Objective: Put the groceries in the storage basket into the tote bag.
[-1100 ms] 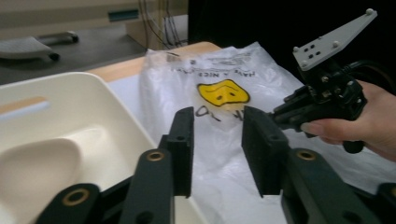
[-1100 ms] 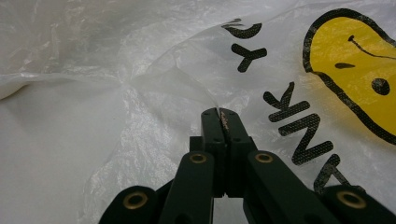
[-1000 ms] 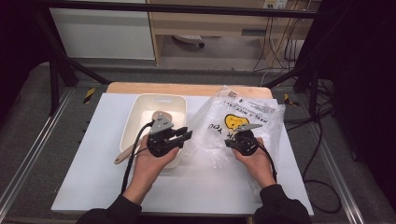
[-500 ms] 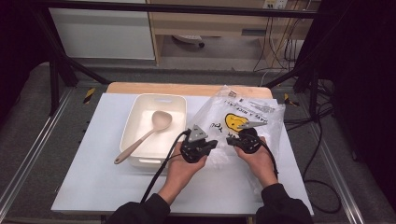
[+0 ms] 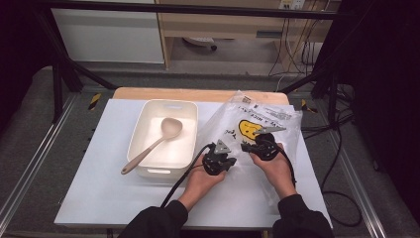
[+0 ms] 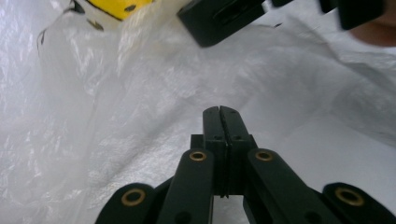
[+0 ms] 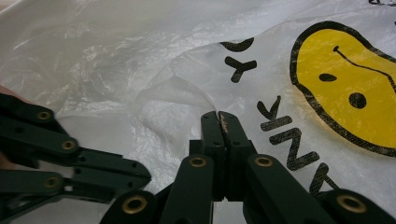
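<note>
While both grippers (image 5: pixel 236 153) pinch the plastic bag (image 5: pixel 257 124) — tub (image 5: pixel 148 171) just left.

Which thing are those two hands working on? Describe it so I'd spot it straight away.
On the white table, look right of the cream rectangular plastic tub holding a beige spoon. There lies a crinkled, see-through plastic bag. Its yellow smiley face and black lettering set it apart.

1 bag (image 5: pixel 257 126), 1 tub (image 5: pixel 148 130), 1 spoon (image 5: pixel 151 146)
</note>
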Available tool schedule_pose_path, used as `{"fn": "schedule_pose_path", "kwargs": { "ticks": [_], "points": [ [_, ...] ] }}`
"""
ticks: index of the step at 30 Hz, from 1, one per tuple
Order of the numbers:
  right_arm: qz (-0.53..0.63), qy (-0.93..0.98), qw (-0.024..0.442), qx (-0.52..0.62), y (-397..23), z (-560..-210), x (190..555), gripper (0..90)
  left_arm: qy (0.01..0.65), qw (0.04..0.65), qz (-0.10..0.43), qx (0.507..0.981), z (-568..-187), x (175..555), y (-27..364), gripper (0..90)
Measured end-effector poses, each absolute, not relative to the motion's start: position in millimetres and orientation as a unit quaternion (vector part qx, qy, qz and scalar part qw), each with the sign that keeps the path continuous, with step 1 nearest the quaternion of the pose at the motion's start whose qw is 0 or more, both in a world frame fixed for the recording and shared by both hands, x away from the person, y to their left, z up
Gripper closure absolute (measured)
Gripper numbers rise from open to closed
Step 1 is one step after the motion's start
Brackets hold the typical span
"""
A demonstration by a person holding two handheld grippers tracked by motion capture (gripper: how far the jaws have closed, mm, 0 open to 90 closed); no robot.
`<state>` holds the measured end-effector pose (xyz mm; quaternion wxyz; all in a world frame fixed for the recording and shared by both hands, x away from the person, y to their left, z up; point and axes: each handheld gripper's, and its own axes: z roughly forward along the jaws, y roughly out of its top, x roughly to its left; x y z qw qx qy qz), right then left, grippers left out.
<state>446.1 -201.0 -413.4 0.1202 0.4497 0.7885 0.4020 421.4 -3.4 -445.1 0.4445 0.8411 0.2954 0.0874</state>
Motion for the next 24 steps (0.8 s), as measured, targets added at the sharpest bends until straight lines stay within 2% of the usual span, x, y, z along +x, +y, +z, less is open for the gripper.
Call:
{"fn": "schedule_pose_path", "kwargs": {
  "ticks": [3, 6, 12, 24],
  "points": [
    [0.406, 0.785, 0.119, 0.453, -202, -412, 447, 90.0, 0.302, 0.432, 0.077, 0.846, -453, 428, -6, 90.0],
    [0.414, 0.778, 0.115, 0.459, -204, -407, 449, 90.0, 0.294, 0.412, 0.089, 0.858, -458, 431, -7, 90.0],
    [0.421, 0.769, 0.123, 0.466, -207, -394, 452, 90.0, 0.287, 0.413, 0.089, 0.86, -460, 435, -8, 90.0],
    [0.434, 0.751, 0.15, 0.475, -214, -346, 452, 90.0, 0.276, 0.404, 0.101, 0.866, -458, 443, -12, 90.0]
  ]
}}
